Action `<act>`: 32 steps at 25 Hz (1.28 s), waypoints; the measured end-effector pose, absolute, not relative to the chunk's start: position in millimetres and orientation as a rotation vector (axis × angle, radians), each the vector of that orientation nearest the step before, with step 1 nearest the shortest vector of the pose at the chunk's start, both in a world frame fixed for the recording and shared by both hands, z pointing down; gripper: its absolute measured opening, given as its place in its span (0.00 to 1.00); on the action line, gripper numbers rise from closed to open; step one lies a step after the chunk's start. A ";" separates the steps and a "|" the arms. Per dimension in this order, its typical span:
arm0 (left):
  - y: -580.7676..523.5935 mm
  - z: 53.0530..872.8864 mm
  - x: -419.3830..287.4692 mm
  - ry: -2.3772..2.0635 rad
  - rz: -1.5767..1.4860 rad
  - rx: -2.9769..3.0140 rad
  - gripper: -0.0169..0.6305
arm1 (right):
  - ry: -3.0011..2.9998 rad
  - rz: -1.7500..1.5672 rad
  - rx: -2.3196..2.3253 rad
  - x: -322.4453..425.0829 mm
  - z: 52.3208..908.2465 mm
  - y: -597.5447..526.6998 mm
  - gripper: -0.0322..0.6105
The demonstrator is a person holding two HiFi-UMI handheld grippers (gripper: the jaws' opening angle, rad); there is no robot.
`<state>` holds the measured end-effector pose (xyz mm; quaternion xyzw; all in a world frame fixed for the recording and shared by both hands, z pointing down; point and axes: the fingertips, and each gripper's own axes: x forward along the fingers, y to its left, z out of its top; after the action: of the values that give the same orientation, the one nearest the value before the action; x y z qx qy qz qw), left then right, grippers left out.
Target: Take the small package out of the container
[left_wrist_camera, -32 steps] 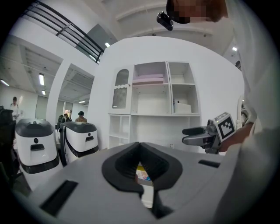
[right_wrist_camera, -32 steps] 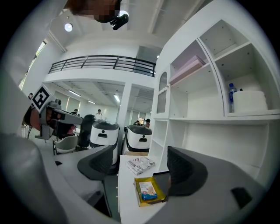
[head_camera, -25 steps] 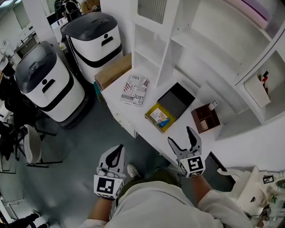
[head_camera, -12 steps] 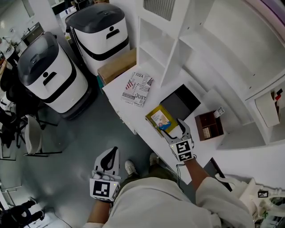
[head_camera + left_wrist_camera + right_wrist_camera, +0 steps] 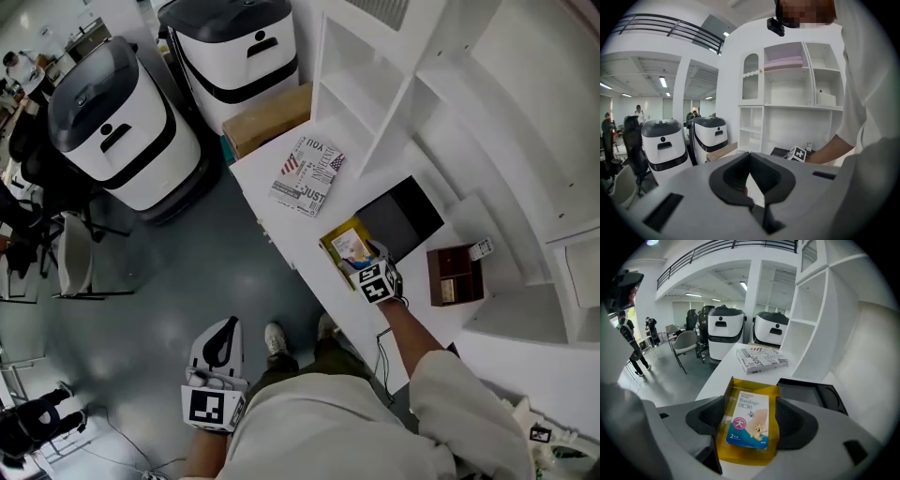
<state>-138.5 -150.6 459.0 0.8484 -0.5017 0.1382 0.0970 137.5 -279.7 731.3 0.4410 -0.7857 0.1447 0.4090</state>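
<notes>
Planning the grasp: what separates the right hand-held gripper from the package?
Right gripper view: only the yellow container's walls; the package sits between the jaws, which have just been closing.

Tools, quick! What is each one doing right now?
Left tool: shut, holding nothing.
Right tool: open, jaws just closing a bit, either side of the yellow container with the small package, not gripping yet.

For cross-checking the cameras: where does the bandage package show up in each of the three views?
Head view: the bandage package is right of centre, inside the yellow container on the white counter.
Left gripper view: it cannot be made out.
Right gripper view: it is at lower centre, in the same container.
Shared landmark: the dark-lidded white unit nearest the counter.
</notes>
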 end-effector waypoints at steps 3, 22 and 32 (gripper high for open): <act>-149.3 464.3 -148.5 -1.517 0.423 2.472 0.04 | -1.958 0.409 1.067 135.0 749.7 -285.0 0.61; -153.9 479.6 -167.5 -1.567 0.446 2.382 0.04 | -1.858 0.538 0.982 137.4 800.1 -296.9 0.63; -160.5 488.5 -171.1 -1.566 0.468 2.350 0.04 | -1.765 0.605 0.963 137.7 824.9 -300.7 0.66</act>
<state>-171.1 -160.5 488.5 0.8130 -0.5417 0.1618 0.1392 137.7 -300.7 824.9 0.3978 -0.7291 0.2499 0.4977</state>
